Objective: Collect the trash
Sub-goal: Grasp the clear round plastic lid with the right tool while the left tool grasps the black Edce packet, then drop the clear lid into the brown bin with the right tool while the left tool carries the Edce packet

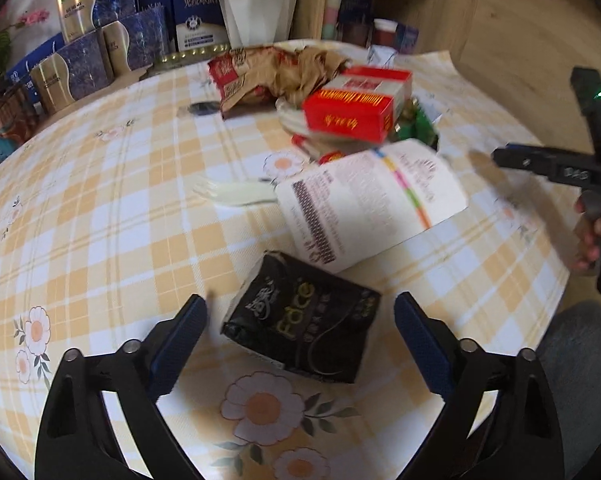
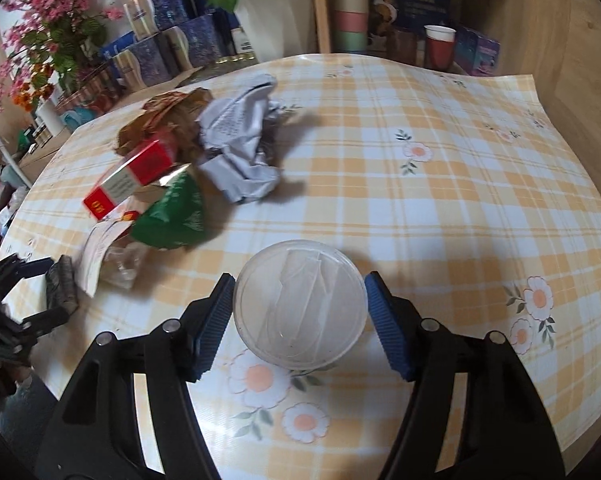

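In the left wrist view my left gripper (image 1: 300,340) is open, its blue pads on either side of a black tissue pack (image 1: 300,320) lying on the checked tablecloth, not touching it. Beyond it lie a white printed carton (image 1: 372,200), a red and white box (image 1: 356,108), a white plastic fork (image 1: 236,194) and crumpled brown paper (image 1: 284,68). In the right wrist view my right gripper (image 2: 300,320) is open around a clear round plastic lid (image 2: 300,308), the left pad close to its rim. Crumpled grey paper (image 2: 240,148) and a green wrapper (image 2: 172,212) lie further off.
Blue and gold boxes (image 1: 96,48) and a white plant pot (image 1: 260,8) stand along the table's far edge. A wooden shelf with a red cup (image 2: 438,46) stands behind. The tablecloth (image 2: 440,208) is bare on the right. The other gripper shows at the right edge (image 1: 560,168).
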### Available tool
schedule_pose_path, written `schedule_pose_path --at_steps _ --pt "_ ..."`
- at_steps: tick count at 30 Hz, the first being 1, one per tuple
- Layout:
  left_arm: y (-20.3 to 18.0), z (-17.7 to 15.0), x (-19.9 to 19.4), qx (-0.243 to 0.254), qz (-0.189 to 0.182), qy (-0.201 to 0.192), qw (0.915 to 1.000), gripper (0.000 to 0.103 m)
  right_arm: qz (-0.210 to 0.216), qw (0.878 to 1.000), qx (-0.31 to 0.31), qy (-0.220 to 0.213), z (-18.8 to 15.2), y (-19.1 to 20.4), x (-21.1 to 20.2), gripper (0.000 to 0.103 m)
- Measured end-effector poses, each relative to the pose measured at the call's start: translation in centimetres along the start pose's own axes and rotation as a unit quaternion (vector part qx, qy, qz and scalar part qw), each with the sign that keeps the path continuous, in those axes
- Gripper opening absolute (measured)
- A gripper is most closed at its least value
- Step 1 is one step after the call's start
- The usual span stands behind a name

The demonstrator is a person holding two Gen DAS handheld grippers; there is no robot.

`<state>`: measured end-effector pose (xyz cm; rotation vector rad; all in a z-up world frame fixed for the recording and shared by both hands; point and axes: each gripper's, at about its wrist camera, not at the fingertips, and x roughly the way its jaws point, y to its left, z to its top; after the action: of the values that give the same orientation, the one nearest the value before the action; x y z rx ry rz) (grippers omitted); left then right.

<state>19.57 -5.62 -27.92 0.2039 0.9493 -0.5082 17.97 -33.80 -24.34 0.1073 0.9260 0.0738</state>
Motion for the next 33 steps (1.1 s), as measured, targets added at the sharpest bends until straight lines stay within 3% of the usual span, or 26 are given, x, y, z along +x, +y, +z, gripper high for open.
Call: schedule_pose_path --at_steps 3,6,10,19,33 --pt "-0.1 -0.1 0.1 0.014 0.008 0.001 0.9999 0.090 0.003 1.000 -0.012 -0.005 -0.2 0.9 -0.5 0.067" --pt "-0.3 -0.1 -0.2 0.034 0.017 0.000 0.9993 0.067 0.009 1.000 -0.024 -0.013 -0.2 1.8 -1.0 0.067" --pt "-0.2 -0.6 -1.2 0.030 -0.021 0.004 0.9993 0.061 0.026 0.999 -0.020 -0.017 -0.5 2.6 -1.7 0.067" --pt "0.2 -3.4 -6.2 -0.012 -0.031 -0.030 0.9990 0.061 0.034 0.999 -0.019 -0.031 -2.5 3.8 -5.0 0.067" --pt "-3.7 -7.6 -14.4 -0.048 -0.068 -0.088 0.9927 0.061 0.059 0.997 -0.034 -0.026 -8.1 7.0 -10.2 0.067"
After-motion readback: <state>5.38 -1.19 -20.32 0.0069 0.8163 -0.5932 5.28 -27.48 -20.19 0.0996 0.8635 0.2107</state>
